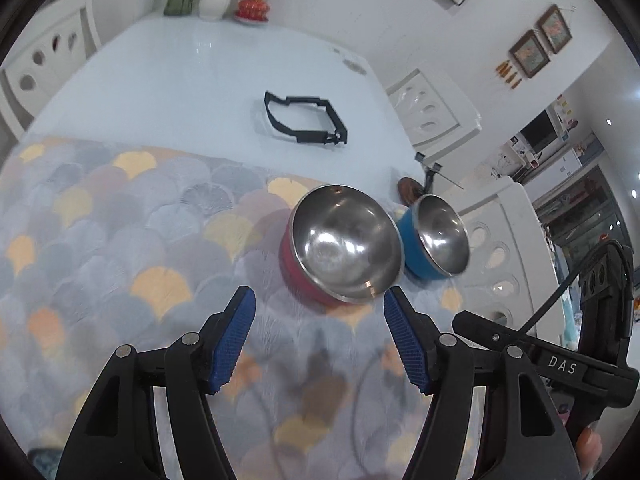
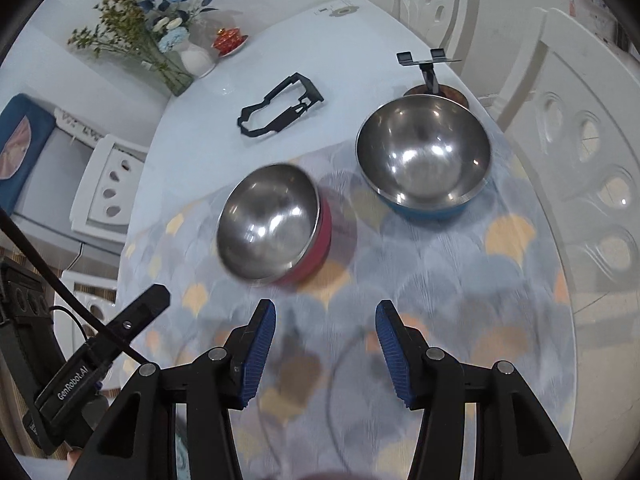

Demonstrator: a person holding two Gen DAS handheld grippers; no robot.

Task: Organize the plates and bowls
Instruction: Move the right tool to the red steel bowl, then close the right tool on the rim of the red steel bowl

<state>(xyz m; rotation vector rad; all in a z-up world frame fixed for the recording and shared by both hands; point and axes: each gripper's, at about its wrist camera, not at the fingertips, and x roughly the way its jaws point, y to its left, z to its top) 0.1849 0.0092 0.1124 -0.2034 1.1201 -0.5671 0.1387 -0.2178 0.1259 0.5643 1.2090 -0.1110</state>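
Both the left gripper (image 1: 319, 336) and right gripper (image 2: 326, 350) hover with jaws wide open, holding nothing. The red bowl (image 2: 276, 222) and blue bowl (image 2: 424, 160) sit apart on the desk's patterned mat (image 2: 460, 300), unstacked; sorting looks barely begun

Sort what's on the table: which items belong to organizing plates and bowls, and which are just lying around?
Task items: red bowl, blue bowl, both on the patterned mat.

Lying about: black plastic frame, black phone stand, flower vase, red ornament.
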